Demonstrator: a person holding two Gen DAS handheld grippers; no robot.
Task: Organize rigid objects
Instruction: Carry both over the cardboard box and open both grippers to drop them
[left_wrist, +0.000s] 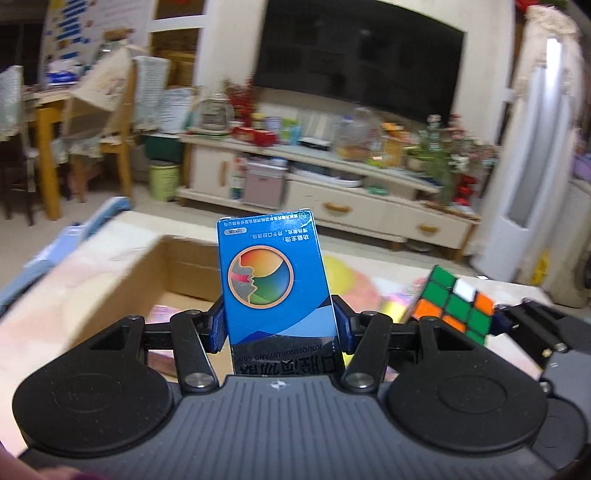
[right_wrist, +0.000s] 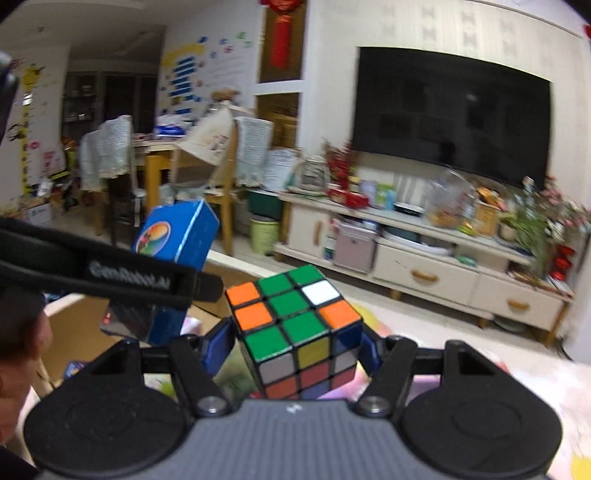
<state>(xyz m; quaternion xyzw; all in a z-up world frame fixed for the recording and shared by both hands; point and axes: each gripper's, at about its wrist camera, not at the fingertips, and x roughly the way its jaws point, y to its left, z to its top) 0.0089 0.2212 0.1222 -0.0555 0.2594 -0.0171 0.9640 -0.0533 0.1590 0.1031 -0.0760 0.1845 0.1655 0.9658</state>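
Left gripper (left_wrist: 281, 326) pinches an upright blue box (left_wrist: 275, 280) printed with a multicoloured circle. Right gripper (right_wrist: 295, 345) pinches a scrambled puzzle cube (right_wrist: 295, 328), top face mostly green. Both are held above an open cardboard box (left_wrist: 184, 266); beyond, a television (left_wrist: 358, 62).

The blue box (left_wrist: 275, 280) carried upside-down Chinese print along its twelve o'clock edge and the upside-down Latin line "KOUQIANGKUIYANG SAN" on its dark six o'clock band, while a black strap (right_wrist: 125, 275) at nine o'clock in the right wrist view read "GenRobot.AI", blurred.
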